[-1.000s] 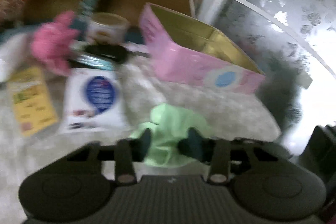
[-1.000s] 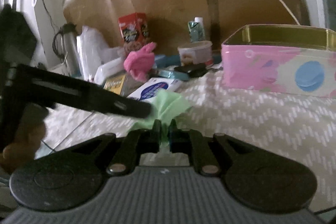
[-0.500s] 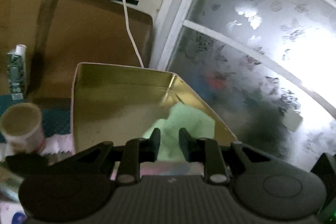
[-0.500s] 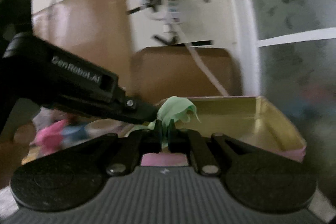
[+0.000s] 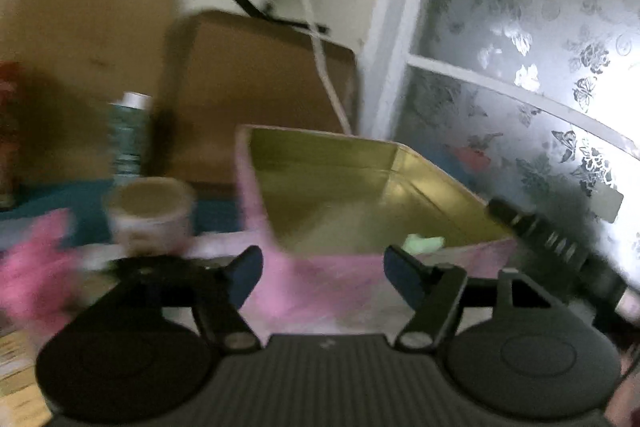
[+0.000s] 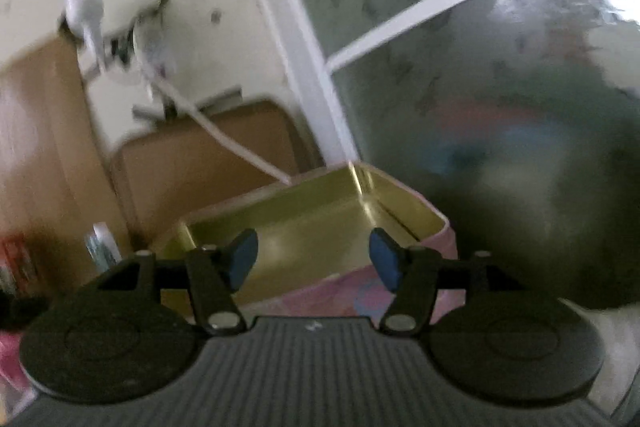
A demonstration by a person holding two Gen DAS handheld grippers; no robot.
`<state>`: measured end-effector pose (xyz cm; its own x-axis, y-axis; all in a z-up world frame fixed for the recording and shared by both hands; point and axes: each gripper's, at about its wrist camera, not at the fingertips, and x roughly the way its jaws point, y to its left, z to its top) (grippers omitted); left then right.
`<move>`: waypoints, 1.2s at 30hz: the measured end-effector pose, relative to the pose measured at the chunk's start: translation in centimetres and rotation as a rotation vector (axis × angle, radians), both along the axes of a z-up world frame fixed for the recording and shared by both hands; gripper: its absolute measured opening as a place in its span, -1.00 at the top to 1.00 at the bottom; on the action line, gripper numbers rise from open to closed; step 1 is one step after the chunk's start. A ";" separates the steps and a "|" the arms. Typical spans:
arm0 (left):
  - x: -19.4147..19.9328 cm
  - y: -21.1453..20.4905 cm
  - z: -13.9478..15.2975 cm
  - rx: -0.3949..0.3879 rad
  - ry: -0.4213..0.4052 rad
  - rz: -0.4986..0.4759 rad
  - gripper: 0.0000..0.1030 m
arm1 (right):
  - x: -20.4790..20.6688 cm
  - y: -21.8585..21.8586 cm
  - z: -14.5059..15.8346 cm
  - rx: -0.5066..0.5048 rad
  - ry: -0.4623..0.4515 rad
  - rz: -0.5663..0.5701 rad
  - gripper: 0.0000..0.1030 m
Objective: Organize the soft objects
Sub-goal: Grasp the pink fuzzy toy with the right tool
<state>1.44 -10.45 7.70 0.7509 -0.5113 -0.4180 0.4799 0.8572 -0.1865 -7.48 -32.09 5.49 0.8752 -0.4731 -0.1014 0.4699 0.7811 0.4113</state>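
Fingers point(image 5: 244, 277) of the left gripper point(image 5: 322, 277) stood wide apart, blue pads facing each other, nothing between them. Right gripper point(image 6: 314, 263) likewise spread wide and empty, its pads point(image 6: 242, 259) framing the tin.

Left view, blurred by motion. Pink tin point(image 5: 320, 279) sat just ahead of the left gripper, near corner pointing toward the camera, gold inside. A scrap of pale green cloth point(image 5: 424, 242) showed above the tin's near wall, low inside on the right. How much more of it lay below the wall could not be told. A dark bar point(image 5: 560, 251), lettered, crossed the right edge beside the tin; probably part of the other gripper.

Left of the tin: a round tub point(image 5: 150, 215), a green carton point(image 5: 128, 135) with a white cap behind it, a pink fluffy thing point(image 5: 36, 267) at the left edge, smeared. Brown board point(image 5: 260, 87) leaned on the wall behind, a white cable point(image 5: 320, 59) hanging down across it to the tin's far rim. Frosted window point(image 5: 540, 87) with butterfly pattern at right.

Right view, also blurred. The tin point(image 6: 420, 283) lay beyond the right gripper, open top showing gold walls and floor; the cloth was not visible from this angle. Same cable point(image 6: 224, 139), board point(image 6: 208, 163) and window frame point(image 6: 304, 39) behind.
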 end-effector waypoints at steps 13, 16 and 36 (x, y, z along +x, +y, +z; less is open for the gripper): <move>-5.4 17.3 -5.1 0.080 0.005 0.481 -0.38 | 11.2 13.1 1.6 0.036 0.150 0.743 -0.30; -5.6 18.7 -4.9 0.007 -0.005 0.465 -0.47 | 14.7 14.4 1.0 0.138 0.200 0.795 -0.39; -5.9 20.2 -5.6 -0.135 0.020 0.392 -0.53 | 3.6 14.5 3.8 -0.086 0.115 0.999 0.82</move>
